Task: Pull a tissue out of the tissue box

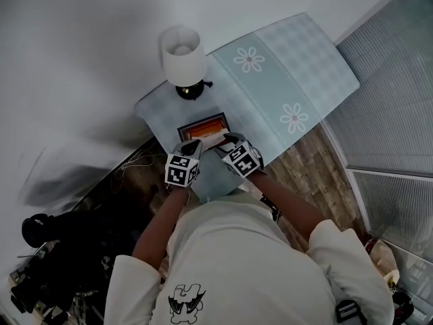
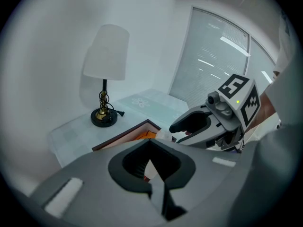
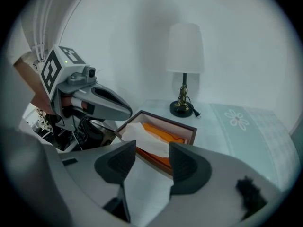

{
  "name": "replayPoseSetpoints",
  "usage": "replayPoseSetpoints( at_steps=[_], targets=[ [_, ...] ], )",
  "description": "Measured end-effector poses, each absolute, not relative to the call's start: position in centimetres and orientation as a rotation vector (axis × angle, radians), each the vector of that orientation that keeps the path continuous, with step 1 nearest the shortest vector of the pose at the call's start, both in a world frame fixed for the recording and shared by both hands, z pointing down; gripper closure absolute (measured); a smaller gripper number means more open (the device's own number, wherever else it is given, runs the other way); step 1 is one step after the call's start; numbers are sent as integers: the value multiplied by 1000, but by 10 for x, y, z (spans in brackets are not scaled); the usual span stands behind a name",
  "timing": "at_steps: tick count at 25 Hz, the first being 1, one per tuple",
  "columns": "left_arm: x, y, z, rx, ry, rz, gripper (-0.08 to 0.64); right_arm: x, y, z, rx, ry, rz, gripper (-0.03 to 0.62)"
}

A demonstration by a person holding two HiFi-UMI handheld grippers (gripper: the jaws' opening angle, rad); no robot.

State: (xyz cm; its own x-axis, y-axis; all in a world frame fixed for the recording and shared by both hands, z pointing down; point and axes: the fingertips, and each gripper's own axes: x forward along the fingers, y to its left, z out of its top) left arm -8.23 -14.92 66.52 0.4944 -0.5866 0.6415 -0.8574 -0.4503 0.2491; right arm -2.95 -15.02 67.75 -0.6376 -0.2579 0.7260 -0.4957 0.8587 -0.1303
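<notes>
A dark brown tissue box [image 1: 203, 125] with an orange inside sits on the light blue tablecloth [image 1: 284, 66], just beyond both grippers. A white tissue [image 3: 144, 137] lies crumpled over the box's near edge [image 3: 163, 121]. My right gripper [image 3: 152, 150] is open, its jaws pointing down at the tissue without touching it; in the head view it [image 1: 230, 141] is at the box's near right corner. My left gripper [image 2: 150, 145] has its jaws together, with the box [image 2: 135, 132] just past the tips; it [image 1: 191, 145] hovers at the near left corner.
A table lamp [image 1: 183, 56] with a white shade and black base stands behind the box. The cloth's flower print [image 1: 294, 118] runs off to the right. Wood floor [image 1: 311, 171] and window blinds [image 1: 399, 114] are on the right, dark clutter [image 1: 61, 249] at lower left.
</notes>
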Motion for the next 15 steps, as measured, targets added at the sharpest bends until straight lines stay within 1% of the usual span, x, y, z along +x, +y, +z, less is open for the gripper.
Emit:
replayPoseSetpoints(
  at_steps=[5,14,15],
  targets=[
    [-86,-159,674,2145,-1202,659,552,-37,-158,688,491,-2227,304,362],
    [-80,-161,674,2135,-1199,641,552,-45,-157,711,441,-2154,311,364],
    [-81,-160,674,2131,-1201,635,554,-44,-158,712,455,-2146,311,376]
  ],
)
